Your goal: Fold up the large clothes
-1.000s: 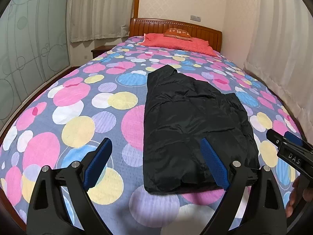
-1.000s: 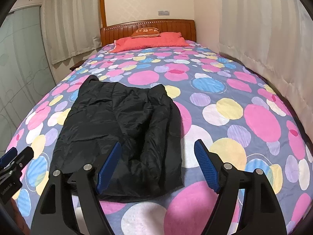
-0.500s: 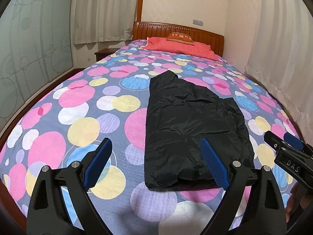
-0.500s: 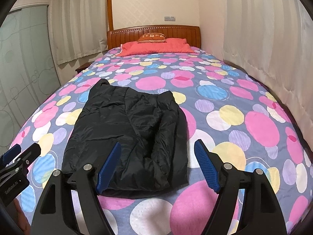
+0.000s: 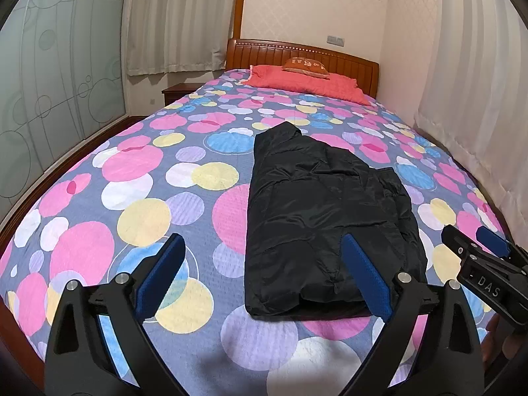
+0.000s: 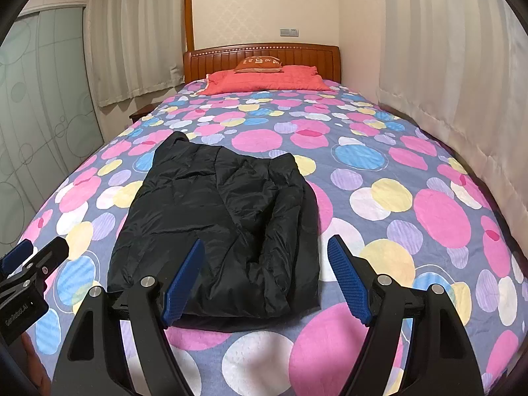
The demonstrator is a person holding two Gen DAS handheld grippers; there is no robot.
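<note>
One black puffy quilted jacket [image 5: 316, 217] lies on one wide bed with a grey cover printed with pink, yellow, blue and white circles [image 5: 138, 178]. At its far end sit one long coral-red quilted pillow [image 5: 307, 82] and one small orange cushion [image 5: 305, 65], before one ribbed brown wooden headboard [image 6: 260, 54]. Two black two-finger grippers with blue pads are in view: the left gripper [image 5: 260, 265] and the right gripper [image 6: 265, 272].

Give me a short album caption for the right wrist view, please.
Open right tongs hover over a folded black jacket lying on a polka-dot bedspread.
</note>
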